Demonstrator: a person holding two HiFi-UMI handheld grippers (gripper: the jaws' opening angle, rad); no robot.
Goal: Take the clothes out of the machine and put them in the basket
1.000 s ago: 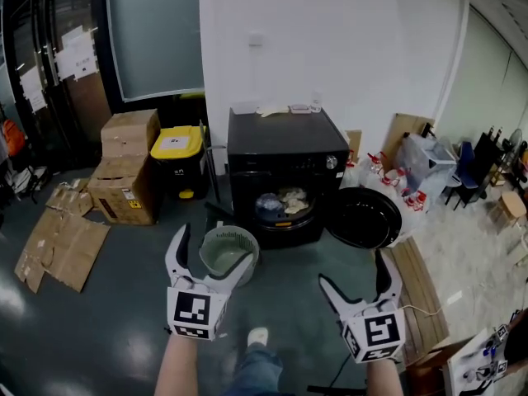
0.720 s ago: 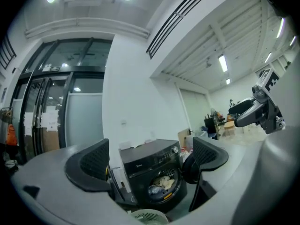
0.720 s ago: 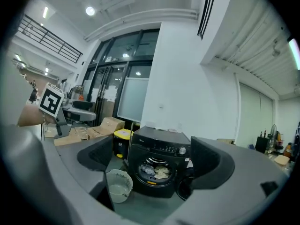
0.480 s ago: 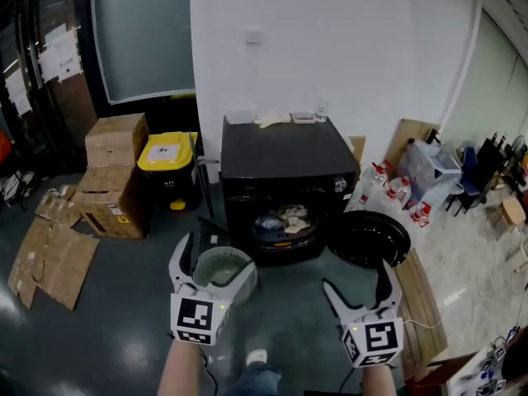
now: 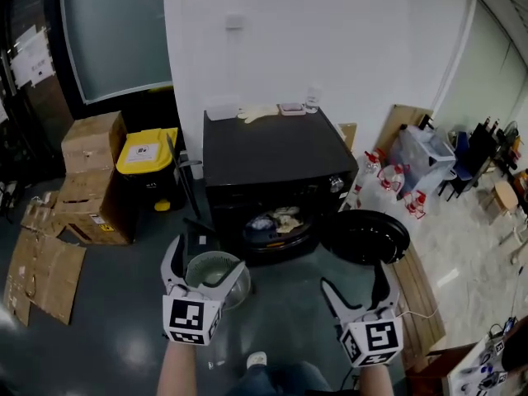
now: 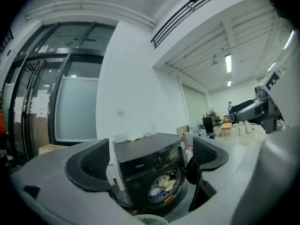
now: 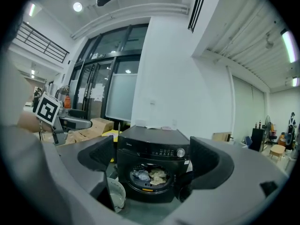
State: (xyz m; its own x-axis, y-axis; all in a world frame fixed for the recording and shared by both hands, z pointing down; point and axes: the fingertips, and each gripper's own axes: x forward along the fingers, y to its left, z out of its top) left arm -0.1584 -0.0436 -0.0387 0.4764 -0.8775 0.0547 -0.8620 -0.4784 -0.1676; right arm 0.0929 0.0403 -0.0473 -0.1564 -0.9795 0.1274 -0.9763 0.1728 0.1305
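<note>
A black washing machine (image 5: 276, 167) stands against the white wall. Its round door (image 5: 365, 238) hangs open to the right. Inside the drum lies a small heap of clothes (image 5: 276, 221), light ones and a bluish one. A round pale basket (image 5: 216, 272) sits on the dark floor, just in front of the machine and a bit to its left. Its inside looks bare. On top of the machine lie a pale cloth (image 5: 257, 113), a small tray (image 5: 290, 108) and a clear cup (image 5: 312, 99). Left of the machine are a bin with a yellow lid (image 5: 147, 149) and some brown boxes (image 5: 91, 141).

The left gripper (image 5: 206, 258) is held up over the basket in the head view. Its jaws are wide apart with nothing between them. It touches nothing. The right gripper (image 5: 353, 280) is held up over the floor near the open door. Its jaws are wide apart too, and it holds nothing. Both grippers point at the machine and are well back from the clothes.
</note>
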